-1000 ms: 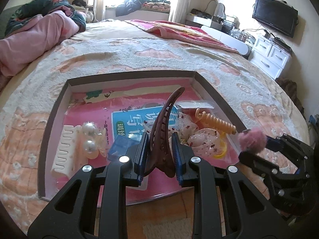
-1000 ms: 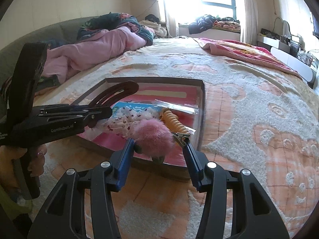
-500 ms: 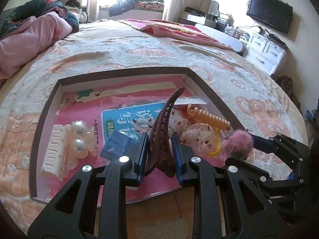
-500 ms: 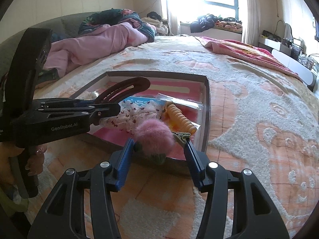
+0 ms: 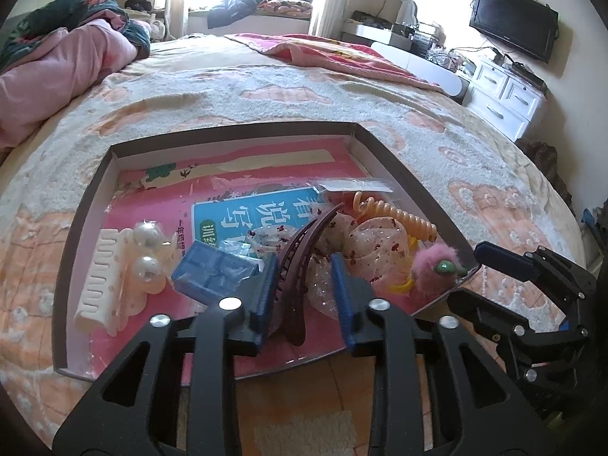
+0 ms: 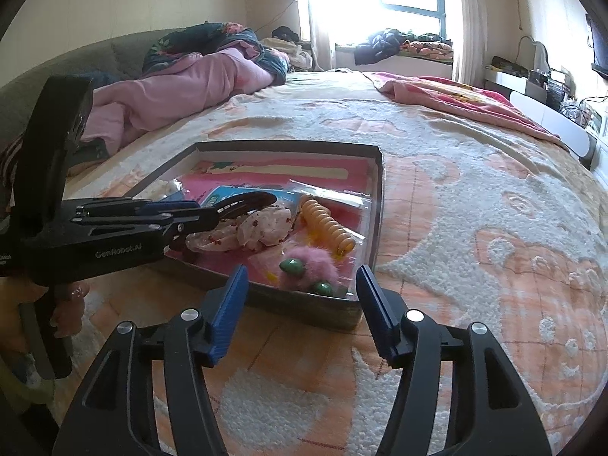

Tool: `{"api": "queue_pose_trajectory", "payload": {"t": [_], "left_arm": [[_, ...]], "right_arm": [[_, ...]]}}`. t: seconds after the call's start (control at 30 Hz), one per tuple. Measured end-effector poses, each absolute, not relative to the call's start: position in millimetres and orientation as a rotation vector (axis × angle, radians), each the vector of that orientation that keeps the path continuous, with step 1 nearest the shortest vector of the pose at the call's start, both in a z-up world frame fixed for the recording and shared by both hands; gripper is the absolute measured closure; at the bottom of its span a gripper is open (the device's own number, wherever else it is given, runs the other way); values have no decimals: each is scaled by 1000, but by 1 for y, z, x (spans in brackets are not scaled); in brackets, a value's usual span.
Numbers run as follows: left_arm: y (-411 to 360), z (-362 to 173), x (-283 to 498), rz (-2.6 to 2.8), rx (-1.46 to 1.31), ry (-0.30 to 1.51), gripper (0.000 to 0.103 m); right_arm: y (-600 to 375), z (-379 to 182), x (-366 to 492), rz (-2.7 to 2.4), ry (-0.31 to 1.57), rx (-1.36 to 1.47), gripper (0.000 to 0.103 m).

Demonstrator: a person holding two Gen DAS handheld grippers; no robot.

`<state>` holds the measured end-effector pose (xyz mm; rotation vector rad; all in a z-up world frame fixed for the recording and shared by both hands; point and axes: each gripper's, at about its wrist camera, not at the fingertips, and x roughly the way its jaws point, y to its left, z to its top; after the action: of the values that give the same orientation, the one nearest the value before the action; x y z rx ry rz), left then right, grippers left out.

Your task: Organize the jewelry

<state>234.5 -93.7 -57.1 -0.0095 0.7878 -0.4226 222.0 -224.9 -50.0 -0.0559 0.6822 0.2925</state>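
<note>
A shallow dark-walled box (image 5: 395, 155) with a pink floor lies on the bed and holds hair accessories. My left gripper (image 5: 304, 288) is open over its near edge, and a dark brown curved hair clip (image 5: 300, 262) leans loose between its fingers. My right gripper (image 6: 302, 306) is open and empty just before the box's near right corner. A pink fluffy hair tie with green beads (image 6: 309, 266) lies in that corner; it also shows in the left wrist view (image 5: 437, 266).
In the box lie a white claw clip with pearls (image 5: 114, 266), a blue case (image 5: 212, 269), a sheer spotted scrunchie (image 5: 364, 243), an orange spiral tie (image 5: 402, 216) and a blue booklet (image 5: 247, 212). Pink bedding (image 6: 182, 91) lies at the far left.
My right gripper has opened and let the pink fluffy tie fall into the box corner. My left gripper has opened, and the brown clip now leans loose between its fingers.
</note>
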Motion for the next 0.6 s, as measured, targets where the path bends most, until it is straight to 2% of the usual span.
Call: {"api": "queue_pose_trajectory", "payload": {"t": [0.13,0.37,0.6], "left_arm": [[-93,-57,230,-418,-13,785,78],[-88,-52,219,-410,-28,780,71],[-78,-45,203,-379,-40,763,59]], "right_arm": [[-228,-47,220,279,670,-53,42],[-235,-40,212,264,655,-31,37],[-236,-30,202,256,622,-39,32]]}}
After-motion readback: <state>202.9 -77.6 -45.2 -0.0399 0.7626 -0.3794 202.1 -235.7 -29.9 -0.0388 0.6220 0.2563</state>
